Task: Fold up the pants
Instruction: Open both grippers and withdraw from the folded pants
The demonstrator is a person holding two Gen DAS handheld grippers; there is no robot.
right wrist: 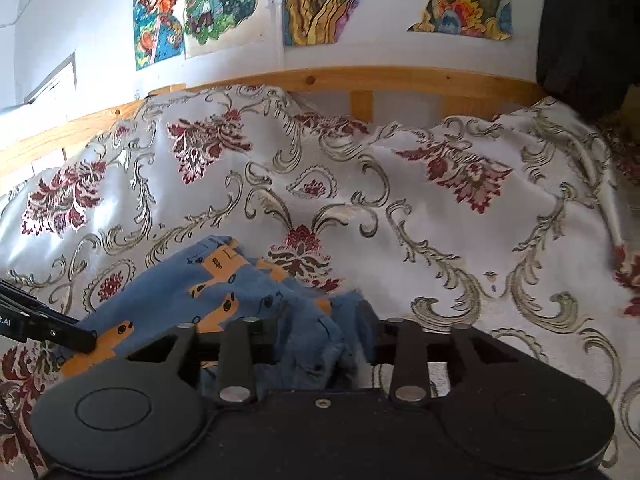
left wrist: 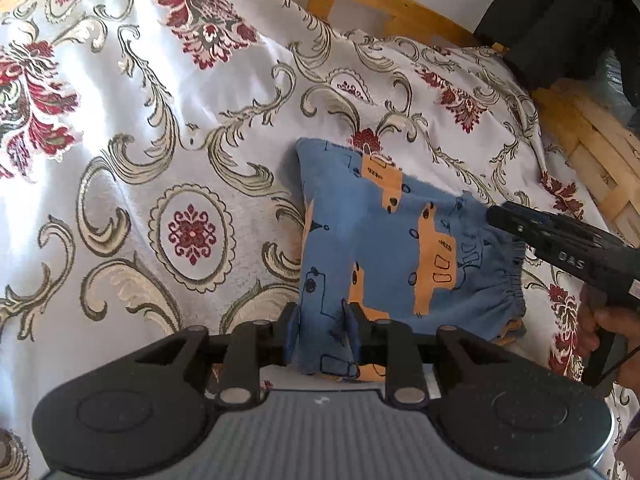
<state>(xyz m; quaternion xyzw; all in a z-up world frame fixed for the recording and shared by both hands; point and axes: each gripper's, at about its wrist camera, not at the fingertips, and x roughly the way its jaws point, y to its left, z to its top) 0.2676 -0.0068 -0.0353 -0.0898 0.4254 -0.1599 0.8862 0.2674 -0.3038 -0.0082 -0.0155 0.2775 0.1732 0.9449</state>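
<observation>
The pants lie already folded into a compact block on the bedspread, just ahead of both sets of jaws; each gripper holds an opposite corner, most likely so the bundle can be carried or turned over as one piece without unrolling. The left gripper has its jaws pinching a gathered leg-end corner between them; the right gripper likewise pinches bunched cloth near the elastic waistband, which puckers just beyond its tips. The pants are soft blue knit printed with orange shapes and thin dark outlines; they slump and crease where clamped. The bedspread under the jaws is a pale, faintly shiny weave with red flowers and grey scrolls; a wooden bed rail runs well beyond the jaws.
</observation>
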